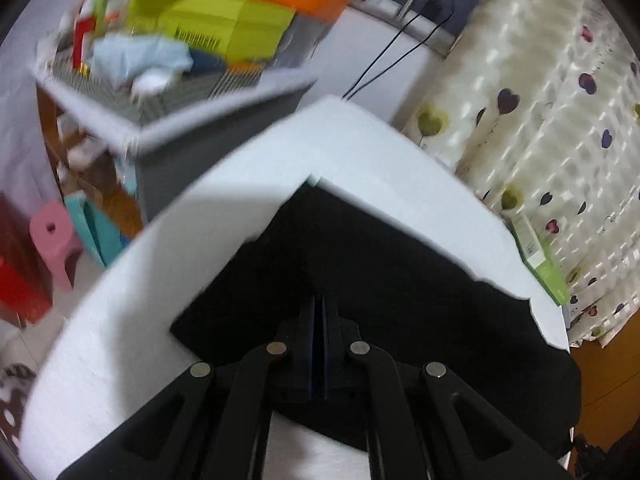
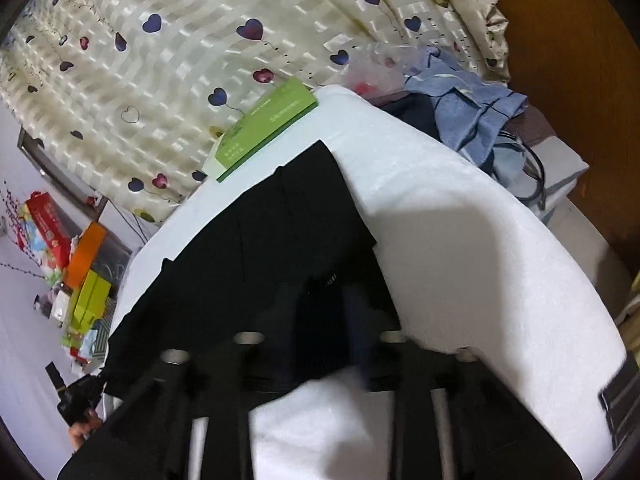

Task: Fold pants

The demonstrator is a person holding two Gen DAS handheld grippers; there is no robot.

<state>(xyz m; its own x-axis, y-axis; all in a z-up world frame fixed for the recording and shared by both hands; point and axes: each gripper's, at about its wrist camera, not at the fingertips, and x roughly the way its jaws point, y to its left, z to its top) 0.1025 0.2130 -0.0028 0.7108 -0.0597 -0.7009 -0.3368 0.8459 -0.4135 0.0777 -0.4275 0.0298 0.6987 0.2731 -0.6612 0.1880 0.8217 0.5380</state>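
Observation:
Black pants lie spread on a white table. In the left wrist view my left gripper has its fingers pressed together on the near edge of the black cloth. In the right wrist view the pants stretch away across the white table. My right gripper has its fingers apart, straddling the near edge of the pants, with dark cloth between them. The left gripper shows at the lower left of that view, at the other corner of the pants.
A green box lies on the table's far edge; it also shows in the left wrist view. Blue clothes are piled beyond the table. A heart-print curtain hangs behind. A cluttered grey shelf stands at left.

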